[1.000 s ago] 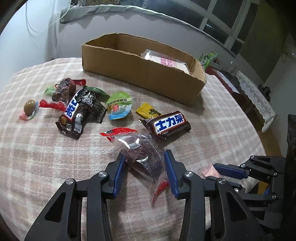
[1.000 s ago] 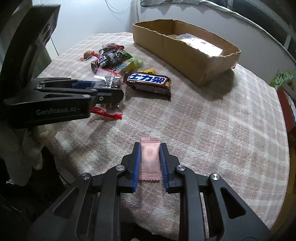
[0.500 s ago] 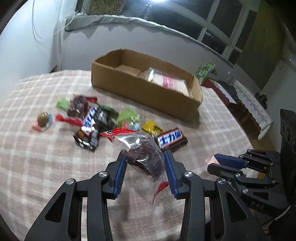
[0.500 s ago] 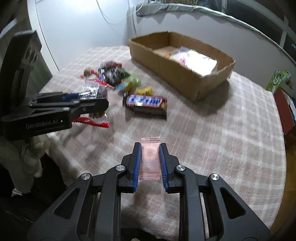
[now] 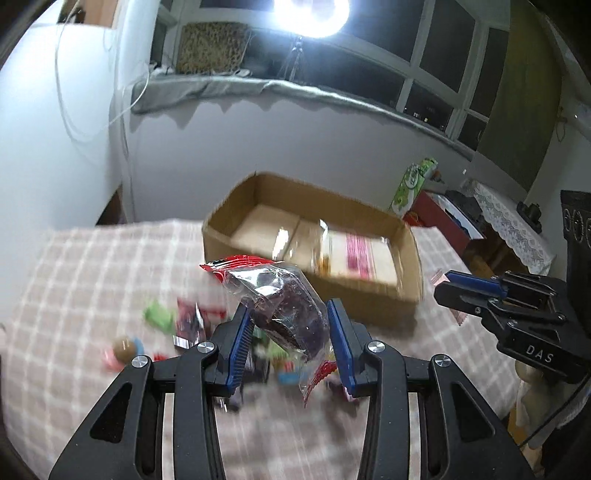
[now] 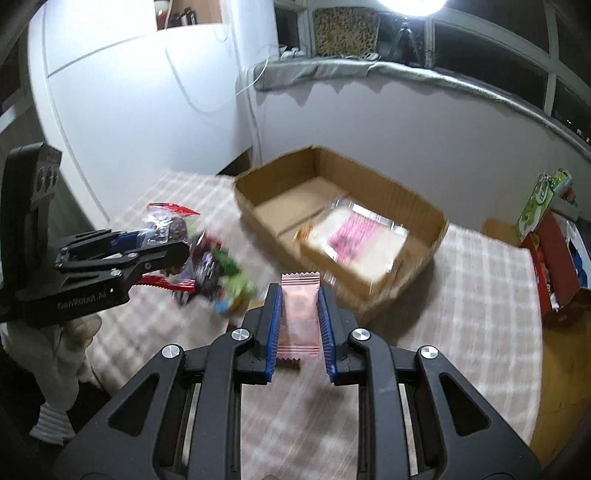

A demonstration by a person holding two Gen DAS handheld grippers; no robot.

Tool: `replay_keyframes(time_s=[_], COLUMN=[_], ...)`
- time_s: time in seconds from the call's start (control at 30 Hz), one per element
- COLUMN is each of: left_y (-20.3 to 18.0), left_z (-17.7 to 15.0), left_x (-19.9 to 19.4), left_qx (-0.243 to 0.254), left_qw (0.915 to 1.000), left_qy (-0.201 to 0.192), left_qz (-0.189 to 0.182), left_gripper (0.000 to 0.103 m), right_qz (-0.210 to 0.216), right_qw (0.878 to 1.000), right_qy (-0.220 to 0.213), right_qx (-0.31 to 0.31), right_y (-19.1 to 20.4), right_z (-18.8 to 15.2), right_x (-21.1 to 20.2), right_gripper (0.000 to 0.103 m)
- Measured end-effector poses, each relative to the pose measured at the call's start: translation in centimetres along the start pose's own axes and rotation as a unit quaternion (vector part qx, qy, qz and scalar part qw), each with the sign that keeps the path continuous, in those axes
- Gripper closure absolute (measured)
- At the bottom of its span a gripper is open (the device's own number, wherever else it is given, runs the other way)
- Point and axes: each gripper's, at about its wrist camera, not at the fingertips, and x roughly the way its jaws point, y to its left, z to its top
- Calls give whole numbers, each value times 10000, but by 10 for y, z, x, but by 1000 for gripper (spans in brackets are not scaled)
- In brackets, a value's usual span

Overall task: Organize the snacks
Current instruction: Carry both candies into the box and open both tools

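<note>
The left tongs [image 5: 290, 334] grip a clear bag of dark snacks [image 5: 286, 310], raised short of the cardboard box [image 5: 369, 295]. The right tongs [image 6: 300, 319] pinch a pink packet [image 6: 299, 317], also just short of the box. Loose sweets [image 6: 221, 277] lie on the tabletop [image 5: 74, 295] left of the box.

You see a checked tablecloth [image 5: 92, 280], a bright lamp [image 5: 314, 14] above the dark window [image 5: 439, 55], and a lace-covered side table [image 5: 517, 229].
</note>
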Motion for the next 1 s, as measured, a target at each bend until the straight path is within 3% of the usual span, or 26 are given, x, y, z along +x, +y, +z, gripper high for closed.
replay_keyframes(time_s=[0.5, 0.93, 1.0], left_y=[8, 18, 20], left_z=[59, 66, 67], left_x=[58, 99, 102], left_qx=[-19, -144, -170], left_qw=[9998, 9987, 9985], left_qy=[173, 487, 516], left_qz=[-70, -26, 31], left_gripper=[64, 64, 57], right_qz=[-175, -255, -275], right_qw=[9991, 9979, 9978], right_qy=[-14, 292, 339], right_qx=[377, 515, 505], right_y=[-41, -56, -56], right_z=[66, 97, 97], right_x=[53, 112, 117], right_gripper=[82, 82, 81])
